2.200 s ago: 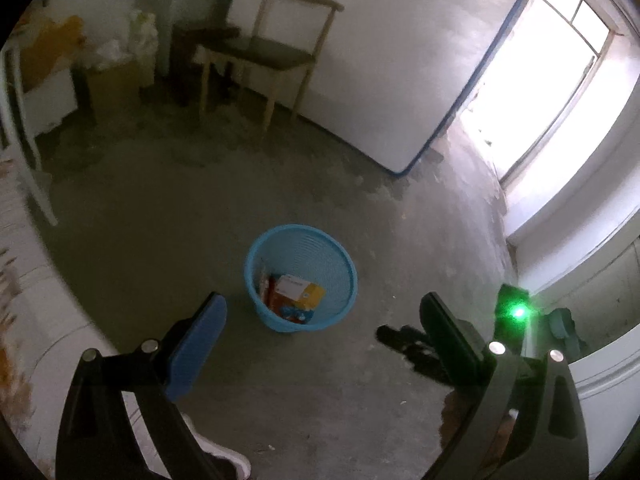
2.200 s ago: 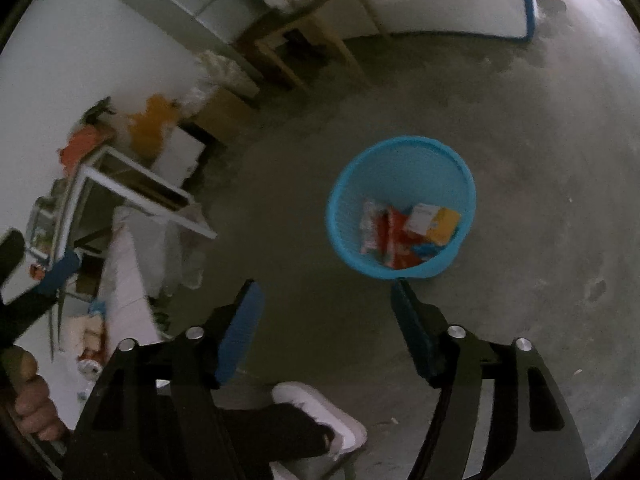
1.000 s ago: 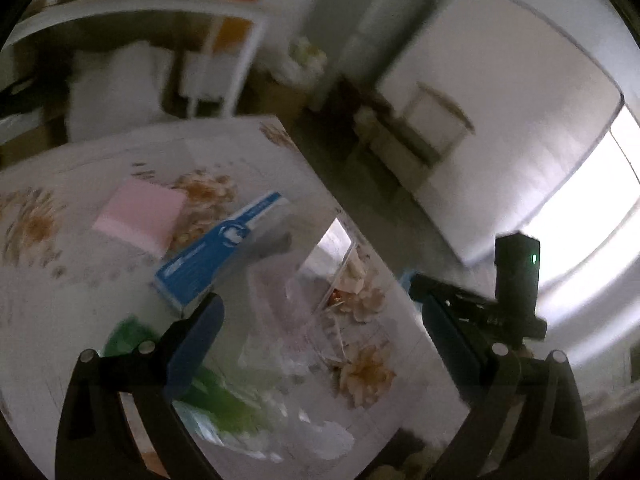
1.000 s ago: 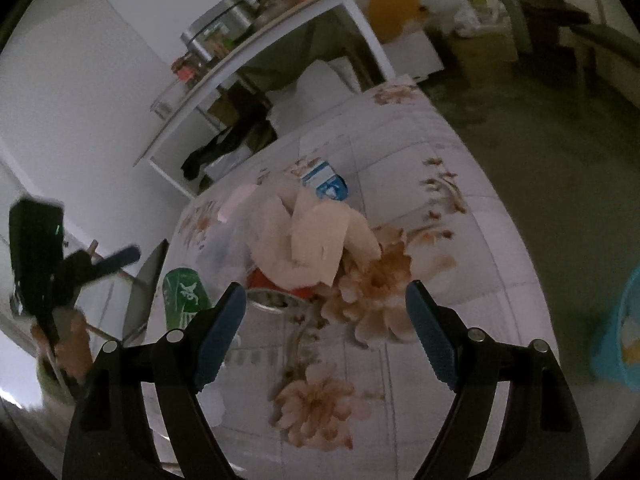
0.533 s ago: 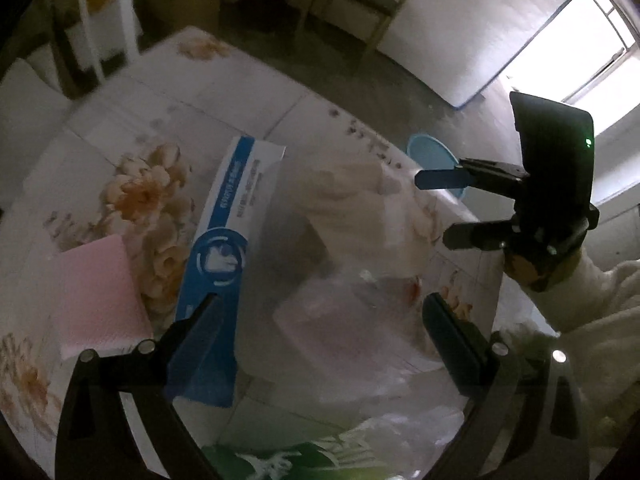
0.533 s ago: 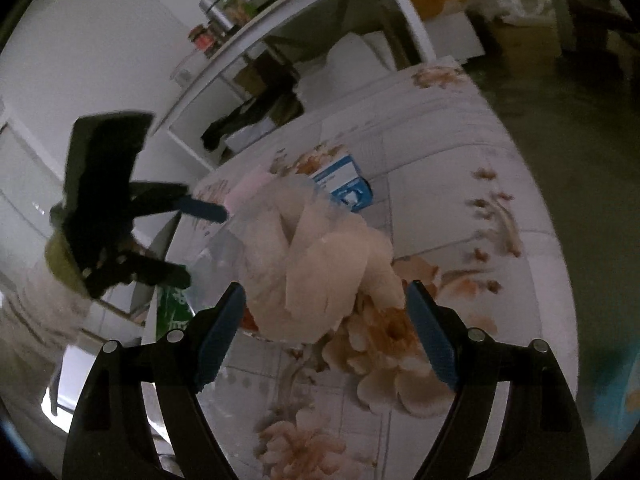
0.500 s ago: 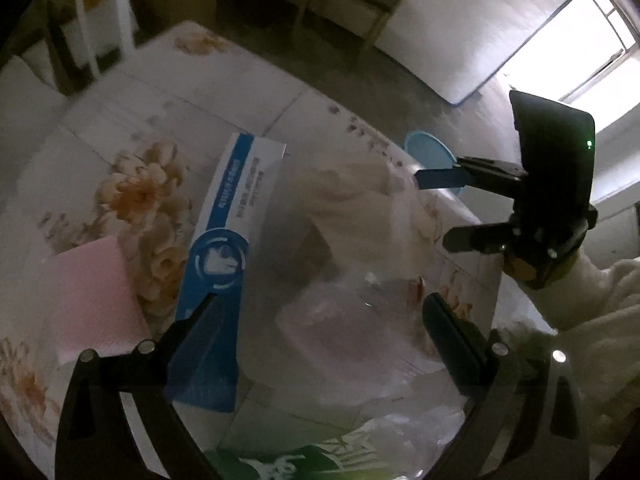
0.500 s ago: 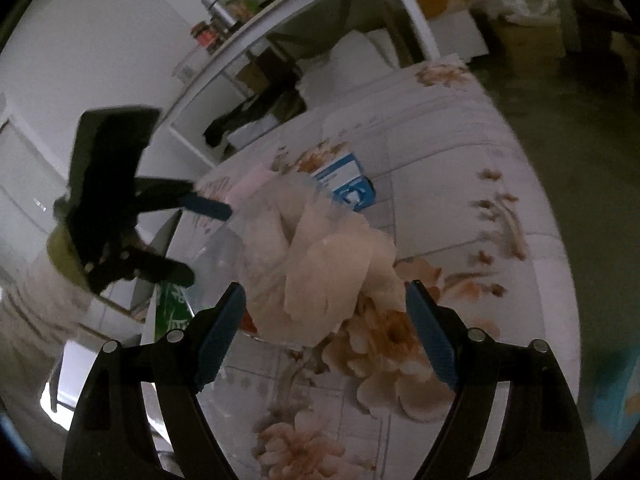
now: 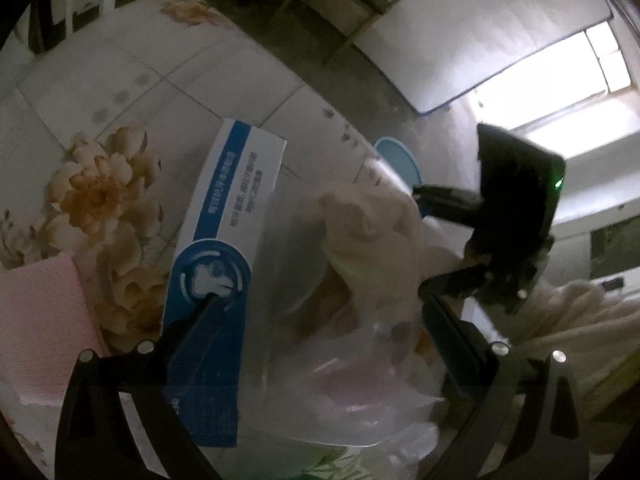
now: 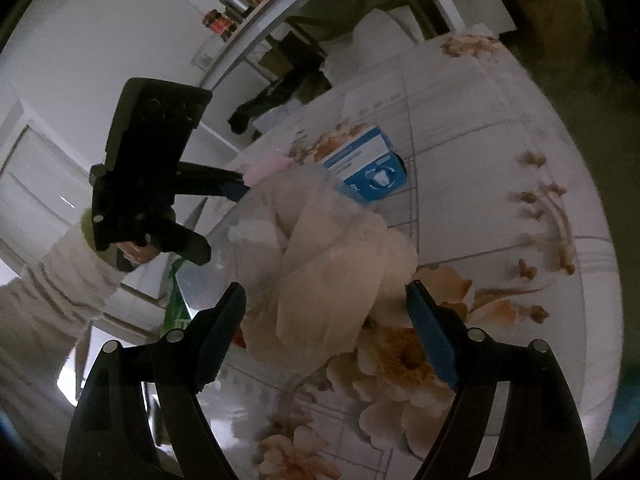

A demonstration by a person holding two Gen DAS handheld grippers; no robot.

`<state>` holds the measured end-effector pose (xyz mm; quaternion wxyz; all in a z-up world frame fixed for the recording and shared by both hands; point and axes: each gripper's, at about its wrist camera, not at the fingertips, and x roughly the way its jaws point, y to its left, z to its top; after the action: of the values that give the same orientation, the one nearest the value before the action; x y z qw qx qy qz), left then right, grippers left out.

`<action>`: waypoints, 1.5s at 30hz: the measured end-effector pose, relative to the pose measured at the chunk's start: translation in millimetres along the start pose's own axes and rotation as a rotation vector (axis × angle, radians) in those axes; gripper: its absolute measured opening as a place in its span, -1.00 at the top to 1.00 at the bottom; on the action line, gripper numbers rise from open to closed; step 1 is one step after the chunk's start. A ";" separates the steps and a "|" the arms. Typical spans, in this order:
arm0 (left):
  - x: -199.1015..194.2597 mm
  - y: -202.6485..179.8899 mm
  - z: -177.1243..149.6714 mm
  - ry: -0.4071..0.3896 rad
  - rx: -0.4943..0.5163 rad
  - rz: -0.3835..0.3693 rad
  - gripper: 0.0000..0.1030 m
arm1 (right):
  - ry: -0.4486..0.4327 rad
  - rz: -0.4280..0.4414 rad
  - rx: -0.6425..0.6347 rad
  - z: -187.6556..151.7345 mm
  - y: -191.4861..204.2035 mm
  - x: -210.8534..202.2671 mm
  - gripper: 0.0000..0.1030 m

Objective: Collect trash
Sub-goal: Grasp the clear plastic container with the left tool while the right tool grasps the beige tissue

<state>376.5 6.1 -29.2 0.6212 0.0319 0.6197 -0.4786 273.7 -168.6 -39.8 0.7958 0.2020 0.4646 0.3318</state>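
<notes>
A clear plastic container point(image 9: 320, 360) with crumpled beige paper point(image 9: 372, 240) in it lies on the floral table. My left gripper point(image 9: 324, 332) is open, its fingers either side of the container's near end. My right gripper point(image 10: 328, 316) is open, its fingers straddling the beige paper point(image 10: 332, 272) from the opposite side. Each gripper shows in the other's view: the right point(image 9: 432, 236), the left point(image 10: 218, 216). A blue and white box point(image 9: 228, 216) lies beside the container, also in the right wrist view point(image 10: 366, 168). The blue bin point(image 9: 398, 158) stands on the floor past the table edge.
A pink pad point(image 9: 40, 320) lies at the table's left. A green wrapper point(image 10: 176, 304) lies under the container's far side. A wooden chair point(image 9: 360, 4) stands by the wall. White shelves point(image 10: 304, 20) with jars stand behind the table.
Both grippers have closed in on the container and paper from opposite sides, still open. A second ago they swung up from the floor bin to the table.
</notes>
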 end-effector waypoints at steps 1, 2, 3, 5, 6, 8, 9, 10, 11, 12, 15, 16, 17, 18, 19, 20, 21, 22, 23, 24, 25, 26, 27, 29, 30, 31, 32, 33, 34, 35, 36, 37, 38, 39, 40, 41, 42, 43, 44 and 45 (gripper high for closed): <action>0.3 1.3 0.8 -0.002 -0.009 -0.021 -0.89 | 0.000 0.010 0.007 -0.6 -1.0 0.1 -0.42; 0.0 2.1 0.5 -0.004 -0.013 -0.032 -0.89 | 0.003 0.025 0.019 -0.8 -2.7 0.7 -0.41; 0.9 2.6 0.1 -0.002 -0.011 -0.039 -0.89 | 0.002 0.035 0.027 -0.7 -3.8 0.7 -0.36; 4.7 3.3 3.3 0.012 -0.001 -0.059 -0.89 | -0.005 0.055 0.037 -1.1 -4.5 0.0 -0.30; 5.9 0.7 2.8 0.016 0.007 -0.056 -0.89 | -0.008 0.059 0.042 -1.7 -4.5 -0.6 -0.26; 0.8 -7.4 -2.5 0.018 0.023 -0.047 -0.89 | -0.012 0.068 0.047 -1.4 -4.2 -1.1 -0.21; 1.1 -8.7 -2.5 0.021 0.028 -0.047 -0.89 | -0.015 0.074 0.050 -0.7 -3.9 -2.8 -0.18; 1.4 -10.3 -2.5 0.024 0.028 -0.049 -0.89 | -0.017 0.079 0.054 -1.0 -5.0 -3.9 -0.16; 0.7 -10.2 -2.6 0.027 0.026 -0.050 -0.89 | -0.019 0.083 0.057 -3.1 -5.6 -4.7 -0.15; 1.0 -10.4 -2.1 0.033 0.025 -0.051 -0.89 | -0.019 0.084 0.058 -3.8 -6.4 -5.9 -0.11; 10.4 -7.6 -3.5 0.095 0.011 -0.040 -0.89 | -0.018 0.086 0.053 -6.2 -5.3 -7.5 -0.03; 15.2 -8.1 -5.2 0.113 0.013 -0.025 -0.89 | -0.017 0.085 0.051 -7.5 -4.9 -7.5 -0.01; 15.8 -11.7 -6.0 0.107 0.036 -0.012 -0.89 | -0.017 0.087 0.050 -6.7 -4.9 -6.5 0.00; 17.6 -14.3 -5.4 0.113 0.047 -0.007 -0.89 | -0.019 0.089 0.050 -6.1 -4.9 -5.6 0.03; 18.8 -16.0 -5.1 0.119 0.050 0.002 -0.89 | -0.021 0.089 0.052 -6.5 -5.3 -5.3 0.05; 19.1 -17.0 -4.8 0.118 0.051 0.006 -0.89 | -0.023 0.092 0.055 -6.7 -5.5 -5.4 0.07; 19.2 -17.3 -4.3 0.116 0.049 0.005 -0.89 | -0.025 0.096 0.058 -6.6 -5.8 -5.7 0.10; 18.2 -16.6 -3.9 0.112 0.043 0.004 -0.89 | -0.027 0.098 0.060 -6.0 -5.3 -6.4 0.14; 17.6 -15.8 -3.4 0.108 0.037 0.002 -0.83 | -0.030 0.101 0.061 -5.7 -5.3 -6.8 0.16; 16.1 -14.3 -2.8 0.100 0.028 0.005 -0.77 | -0.031 0.104 0.062 -6.2 -6.2 -7.8 0.17; 13.7 -12.0 -2.6 0.090 0.020 0.010 -0.68 | -0.033 0.102 0.062 -6.3 -6.2 -8.4 0.20; 12.4 -9.1 -3.7 0.085 0.011 0.003 -0.66 | -0.036 0.104 0.064 -6.5 -6.4 -9.1 0.22; 9.3 -6.4 -6.0 0.081 0.008 -0.002 -0.65 | -0.036 0.112 0.067 -7.3 -6.3 -9.3 0.28; 8.6 -9.9 -6.9 0.074 0.018 0.005 -0.64 | -0.037 0.116 0.069 -7.3 -5.1 -9.2 0.34; 7.6 -9.7 -7.7 0.070 0.017 0.006 -0.63 | -0.041 0.116 0.066 -7.3 -4.2 -9.8 0.38; 6.6 -9.3 -8.0 0.066 0.014 0.004 -0.61 | -0.044 0.117 0.066 -7.8 -4.4 -10.5 0.45; 6.4 -9.4 -8.1 0.065 0.013 0.002 -0.60 | -0.046 0.119 0.066 -7.7 -3.6 -11.0 0.47; 5.0 -10.2 -8.9 0.062 0.017 0.005 -0.60 | -0.047 0.120 0.066 -7.5 -2.9 -11.3 0.49; 3.9 -10.8 -9.5 0.059 0.021 0.009 -0.59 | -0.049 0.118 0.064 -7.3 -2.2 -12.0 0.51; 2.4 -11.8 -10.7 0.055 0.026 0.010 -0.58 | -0.050 0.119 0.064 -7.6 -2.4 -12.5 0.52; 2.0 -12.5 -11.8 0.053 0.027 0.010 -0.58 | -0.052 0.121 0.065 -7.3 -2.1 -12.1 0.52; 0.3 -13.3 -12.9 0.050 0.029 0.010 -0.58 | -0.053 0.123 0.067 -7.0 -2.1 -11.5 0.52; 1.8 -16.3 -12.9 0.047 0.031 0.010 -0.57 | -0.056 0.126 0.071 -7.4 -1.7 -12.0 0.52; 0.6 -17.8 -13.2 0.041 0.033 0.012 -0.57 | -0.060 0.126 0.073 -7.4 -1.4 -13.1 0.52; -1.4 -19.5 -13.9 0.034 0.034 0.012 -0.57 | -0.067 0.127 0.074 -7.9 -1.1 -15.3 0.53; -2.1 -20.5 -15.0 0.029 0.034 0.013 -0.56 | -0.071 0.129 0.076 -8.0 -1.5 -16.7 0.53; -6.6 -20.3 -16.6 0.017 0.033 0.013 -0.56 | -0.077 0.132 0.081 -8.4 -2.2 -18.7 0.55; -10.3 -20.1 -17.1 0.009 0.031 0.011 -0.56 | -0.085 0.137 0.089 -9.2 -3.4 -20.7 0.57; -13.6 -20.0 -17.5 -0.002 0.027 0.012 -0.56 | -0.089 0.138 0.093 -9.6 -4.0 -21.7 0.60; -17.7 -19.6 -18.3 -0.014 0.023 0.013 -0.56 | -0.094 0.137 0.100 -10.2 -5.2 -22.5 0.65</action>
<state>354.5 16.9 -8.4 0.6281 0.0399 0.6095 -0.4821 258.7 -188.2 -34.5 0.7811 0.2878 0.4280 0.3520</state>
